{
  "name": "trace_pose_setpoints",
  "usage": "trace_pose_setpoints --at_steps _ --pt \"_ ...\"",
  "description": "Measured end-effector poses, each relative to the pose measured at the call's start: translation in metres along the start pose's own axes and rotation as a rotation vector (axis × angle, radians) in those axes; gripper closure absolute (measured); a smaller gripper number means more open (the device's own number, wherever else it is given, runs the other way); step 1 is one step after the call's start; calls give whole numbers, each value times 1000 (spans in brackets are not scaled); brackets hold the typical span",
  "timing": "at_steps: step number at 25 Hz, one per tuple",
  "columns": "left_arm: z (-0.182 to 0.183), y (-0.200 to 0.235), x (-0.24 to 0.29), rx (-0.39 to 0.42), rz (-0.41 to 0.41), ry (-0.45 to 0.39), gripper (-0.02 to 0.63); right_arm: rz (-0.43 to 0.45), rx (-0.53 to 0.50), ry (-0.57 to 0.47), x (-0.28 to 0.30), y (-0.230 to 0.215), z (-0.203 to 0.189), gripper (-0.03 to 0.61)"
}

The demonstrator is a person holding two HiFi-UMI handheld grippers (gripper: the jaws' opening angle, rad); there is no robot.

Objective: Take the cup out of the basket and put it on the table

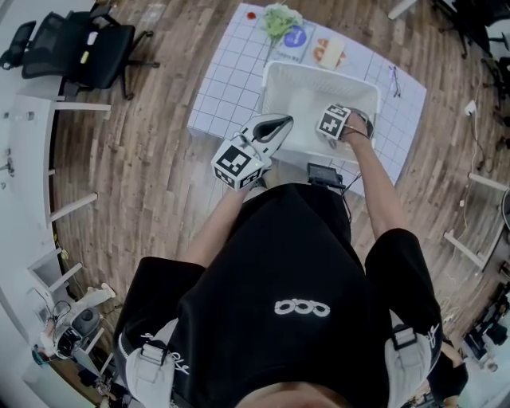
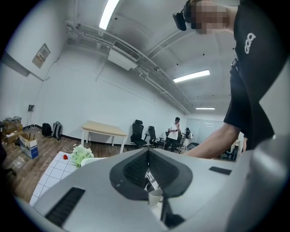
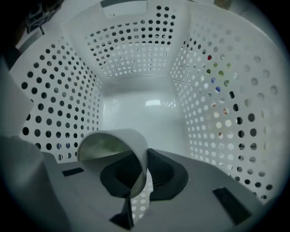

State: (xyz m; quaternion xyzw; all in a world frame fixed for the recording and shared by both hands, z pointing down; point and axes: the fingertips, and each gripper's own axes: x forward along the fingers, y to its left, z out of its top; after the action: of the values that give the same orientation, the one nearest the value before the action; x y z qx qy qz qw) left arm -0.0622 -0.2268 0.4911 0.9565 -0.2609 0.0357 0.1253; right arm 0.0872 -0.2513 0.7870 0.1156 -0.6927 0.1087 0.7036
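- Where the right gripper (image 3: 138, 181) points straight down into the basket (image 1: 275, 80), its jaws are clenched on the wall of the cup (image 3: 131, 149), with one jaw inside the mouth and the other against the outer side.
- Cup: white, plain, inside the basket, near the right-hand end in the head view. Its open rim shows as an arch just above the jaws. Whether its base rests on the basket floor cannot be told.
- Basket: white plastic, rectangular, walls pierced all over with round holes, standing on the table (image 1: 223, 88). No other contents are visible in it.
- Table: covered with a white gridded mat (image 1: 211, 111).
- Left gripper (image 1: 275, 123): outside the basket, beside its near left corner, held roughly level. Its jaws are pressed together with nothing between them.
- Far end of table, beyond the basket: a leafy green bunch (image 1: 278, 20) and a blue round item (image 1: 295, 36) just beside it.
- Surroundings: wooden floor (image 1: 143, 159); black office chair (image 1: 80, 48) well apart from the table, at the upper left of the head view.
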Motion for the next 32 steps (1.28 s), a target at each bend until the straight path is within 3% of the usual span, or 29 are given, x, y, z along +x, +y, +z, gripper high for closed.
trace_pose_setpoints --at_steps 12,22,26,32 --pt "15 -13 -64 -9 40 -81 606 -271 88 -202 -142 -2 42 531" --pt "19 -45 -119 -26 -6 -125 606 -467 160 -349 -265 70 49 531" --pt "16 -68 -129 -32 -58 -135 606 -502 190 -372 -283 110 43 531" --pt "7 -96 -134 -44 -115 -129 606 -483 240 -361 -277 156 22 532"
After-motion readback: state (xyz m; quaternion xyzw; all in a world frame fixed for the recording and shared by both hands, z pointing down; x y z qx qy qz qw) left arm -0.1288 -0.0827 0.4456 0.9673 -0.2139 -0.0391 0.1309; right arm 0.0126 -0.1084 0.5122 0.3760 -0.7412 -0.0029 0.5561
